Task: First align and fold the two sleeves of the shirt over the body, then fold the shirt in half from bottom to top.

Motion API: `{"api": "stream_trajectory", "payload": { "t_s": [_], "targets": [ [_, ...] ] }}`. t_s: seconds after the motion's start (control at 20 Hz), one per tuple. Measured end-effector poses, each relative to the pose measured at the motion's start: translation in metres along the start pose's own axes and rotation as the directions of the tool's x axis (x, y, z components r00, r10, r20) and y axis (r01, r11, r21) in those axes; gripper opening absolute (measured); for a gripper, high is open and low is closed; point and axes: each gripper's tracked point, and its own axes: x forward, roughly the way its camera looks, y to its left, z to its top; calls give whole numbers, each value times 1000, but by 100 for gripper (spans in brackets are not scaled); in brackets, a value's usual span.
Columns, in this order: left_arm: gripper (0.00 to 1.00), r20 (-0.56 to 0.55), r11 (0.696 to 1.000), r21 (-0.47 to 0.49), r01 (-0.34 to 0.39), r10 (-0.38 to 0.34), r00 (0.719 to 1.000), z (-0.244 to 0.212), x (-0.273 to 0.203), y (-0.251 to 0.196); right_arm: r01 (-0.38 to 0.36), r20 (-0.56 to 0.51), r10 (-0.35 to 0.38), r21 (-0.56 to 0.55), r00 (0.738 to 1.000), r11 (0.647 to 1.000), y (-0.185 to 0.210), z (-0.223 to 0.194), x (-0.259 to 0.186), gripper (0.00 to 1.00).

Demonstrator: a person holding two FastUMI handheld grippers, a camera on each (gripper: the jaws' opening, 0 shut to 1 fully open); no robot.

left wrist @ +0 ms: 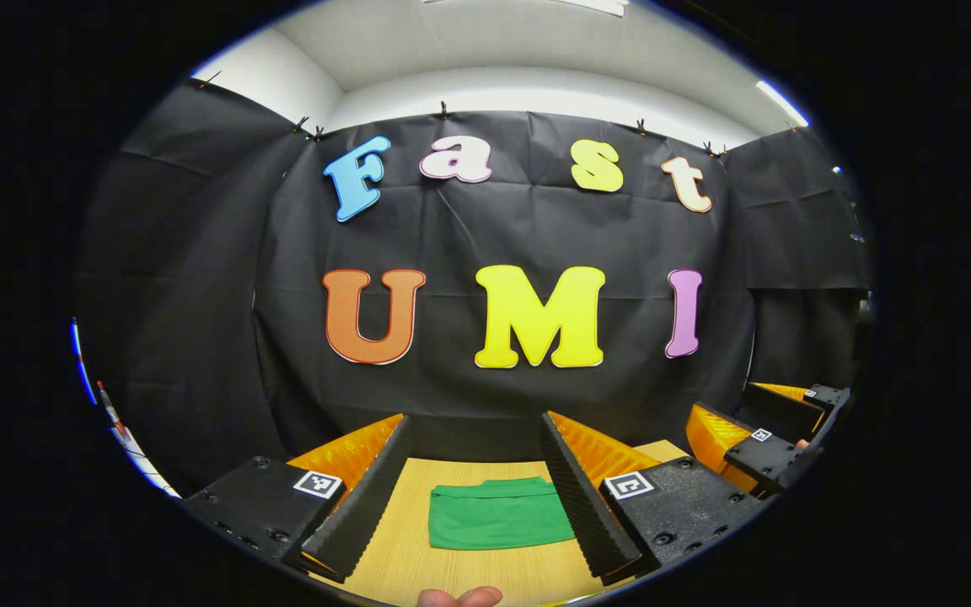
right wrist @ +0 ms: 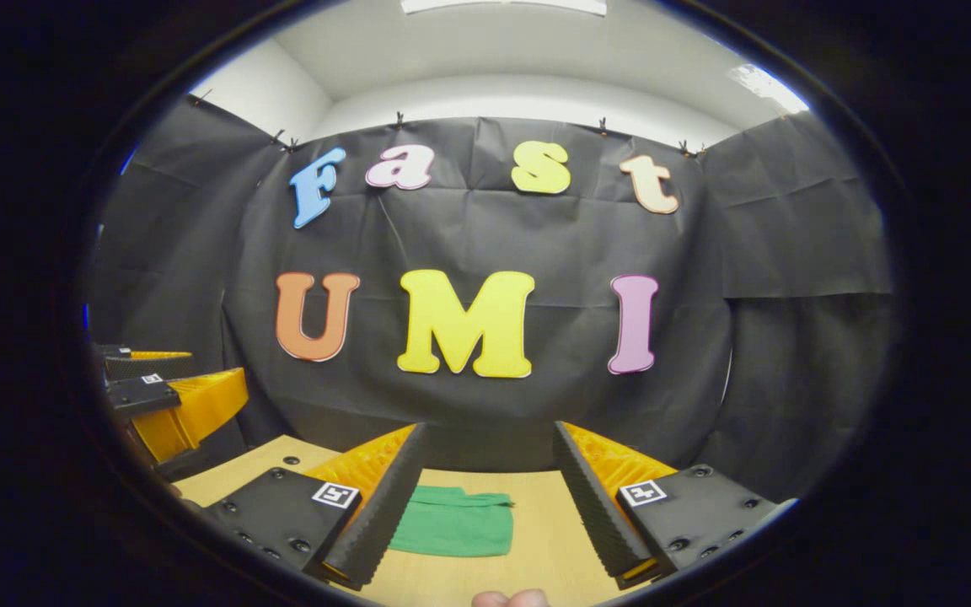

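Shirt: a green shirt lies flat on the wooden table, already folded into a compact rectangle, with what looks like its collar edge on the far side (towards the black cloth wall).

Left gripper: the left gripper hangs above the table with its two fingers wide apart, holding nothing. In the left gripper view the shirt lies between them, below and apart from both. The right-hand finger's edge hides the shirt's right side.

Right gripper: the right gripper is also wide apart and empty, raised over the table. In the right gripper view the shirt lies nearer the left-hand finger, which covers the shirt's left edge.

Other gripper seen: in the left gripper view the right gripper is well to the right of the shirt; in the right gripper view the left gripper is well to the left of it.

Hands: a fingertip shows at the bottom edge, nearer than the shirt, in each view.
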Motion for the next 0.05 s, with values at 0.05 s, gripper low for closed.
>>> {"api": "stream_trajectory", "payload": {
  "t_s": [0.05],
  "targets": [
    [97, -4, 1000, -1, 0, 0, 1000, -1, 2, 0, 3, -4, -3, -13, 1000, 1000, -2, -2, 1, 93]
  ]
}}
